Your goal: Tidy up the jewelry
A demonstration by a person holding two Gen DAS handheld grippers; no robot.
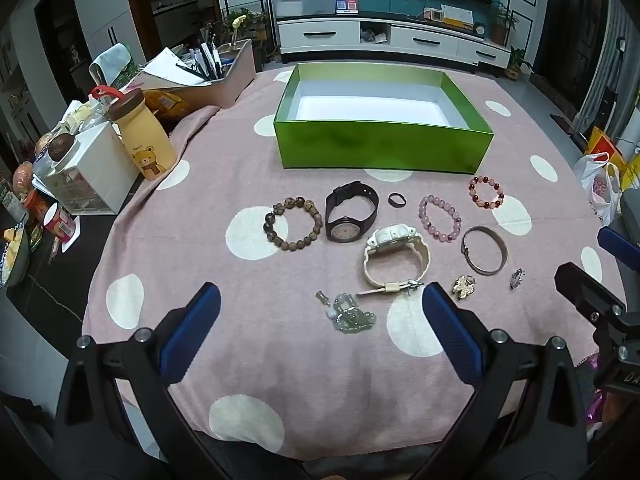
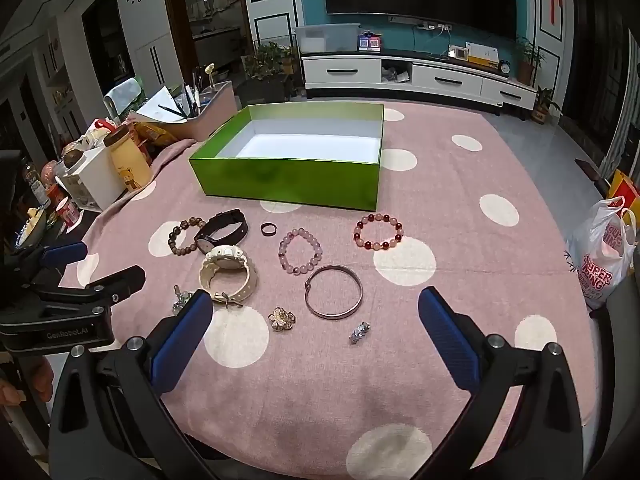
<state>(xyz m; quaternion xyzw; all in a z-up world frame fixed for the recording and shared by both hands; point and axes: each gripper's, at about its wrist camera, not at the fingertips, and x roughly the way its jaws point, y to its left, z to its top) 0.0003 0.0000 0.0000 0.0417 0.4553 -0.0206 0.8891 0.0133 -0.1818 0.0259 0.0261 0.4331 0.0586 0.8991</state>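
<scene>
An empty green box [image 1: 382, 148] [image 2: 288, 182] stands at the back of the pink dotted tablecloth. In front of it lie a brown bead bracelet [image 1: 293, 224], black watch [image 1: 350, 212], small dark ring [image 1: 397, 200], purple bead bracelet [image 1: 440, 218], red bead bracelet [image 1: 486, 192], white watch [image 1: 394, 258], metal bangle [image 1: 485, 250] [image 2: 334, 292], clear bead pile [image 1: 348, 314], gold brooch [image 2: 281, 319] and silver ring [image 2: 359, 332]. My left gripper [image 1: 320, 310] is open above the bead pile. My right gripper [image 2: 316, 312] is open, near the brooch and bangle.
A yellow bear bottle [image 1: 146, 140], a white drawer unit [image 1: 94, 174], a pen holder [image 1: 218, 76] and clutter crowd the table's left side. A plastic bag [image 2: 604, 256] hangs off the right edge. A TV cabinet stands far behind.
</scene>
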